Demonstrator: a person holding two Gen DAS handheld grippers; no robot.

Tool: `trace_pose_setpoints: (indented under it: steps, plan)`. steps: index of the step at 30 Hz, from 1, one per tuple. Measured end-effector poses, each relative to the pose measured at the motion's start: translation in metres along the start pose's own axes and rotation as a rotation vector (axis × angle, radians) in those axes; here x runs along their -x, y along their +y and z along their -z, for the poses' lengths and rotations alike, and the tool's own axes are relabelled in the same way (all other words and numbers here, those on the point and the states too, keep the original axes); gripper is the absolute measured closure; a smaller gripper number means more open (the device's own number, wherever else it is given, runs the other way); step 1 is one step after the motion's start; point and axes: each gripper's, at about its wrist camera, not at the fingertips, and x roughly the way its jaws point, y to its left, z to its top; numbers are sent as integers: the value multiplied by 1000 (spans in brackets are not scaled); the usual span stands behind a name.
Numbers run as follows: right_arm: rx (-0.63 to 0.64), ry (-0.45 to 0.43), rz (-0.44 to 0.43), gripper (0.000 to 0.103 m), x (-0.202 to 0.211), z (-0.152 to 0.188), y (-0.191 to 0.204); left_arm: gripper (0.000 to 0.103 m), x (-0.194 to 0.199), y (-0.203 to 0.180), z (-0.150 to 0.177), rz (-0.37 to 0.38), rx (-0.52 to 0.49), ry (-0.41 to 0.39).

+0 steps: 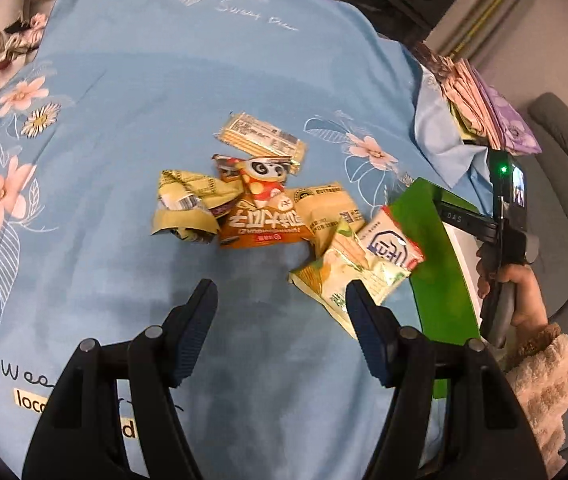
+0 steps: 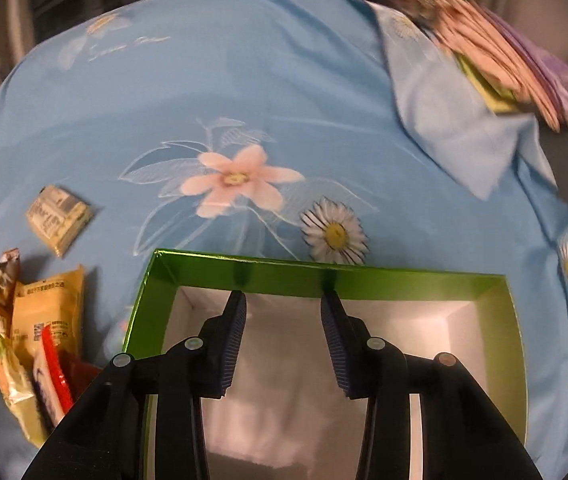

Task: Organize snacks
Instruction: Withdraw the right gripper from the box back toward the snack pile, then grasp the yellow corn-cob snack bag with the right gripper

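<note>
- My left gripper (image 1: 282,312) hangs released over the blue sheet (image 1: 164,80), grasping nothing; my right gripper (image 2: 284,320) is likewise spread, hovering inside the green box (image 2: 324,276).
- The box looks bare inside, so I judge sorting barely begun.
- Beyond my left fingers lies the snack pile (image 1: 260,208), just beside the box.
- Only the left view shows the whole pile and my right hand (image 1: 524,284); only the right shows the box interior.
</note>
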Motion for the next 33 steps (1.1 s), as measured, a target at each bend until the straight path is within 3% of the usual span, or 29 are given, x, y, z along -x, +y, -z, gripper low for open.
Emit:
trace_pose_setpoints:
  steps: [4,8,10,14,17,18,20,24,26,30,33]
  plan:
    - [39,-11,-71,61,-4,-3,9,37,4,12,-6,-6,29,-20]
    - [-9,42,-160,61,-16,6,7,37,6,22,-9,-4,61,-24]
    - [27,55,-133,61,-13,8,12,36,7,25,-9,-7,72,-25]
    - [-7,87,30,61,8,4,9,35,5,29,-9,-17,97,-13]
    - [-73,26,58,54,50,-3,4,29,1,32,-9,10,131,8]
    - [-94,5,39,49,67,-5,6,25,0,33,-8,17,141,15]
    - [-100,-28,-52,28,100,-6,21,24,0,33,-8,14,148,17]
    - [-69,-17,-292,22,122,8,69,20,0,35,-5,-4,172,21]
    - [-61,6,-360,22,112,18,93,20,-1,37,-3,-12,184,26]
    - [-9,106,-325,24,80,34,129,19,2,43,1,-55,194,35]
    - [14,128,-284,33,64,42,140,19,3,49,3,-82,201,29]
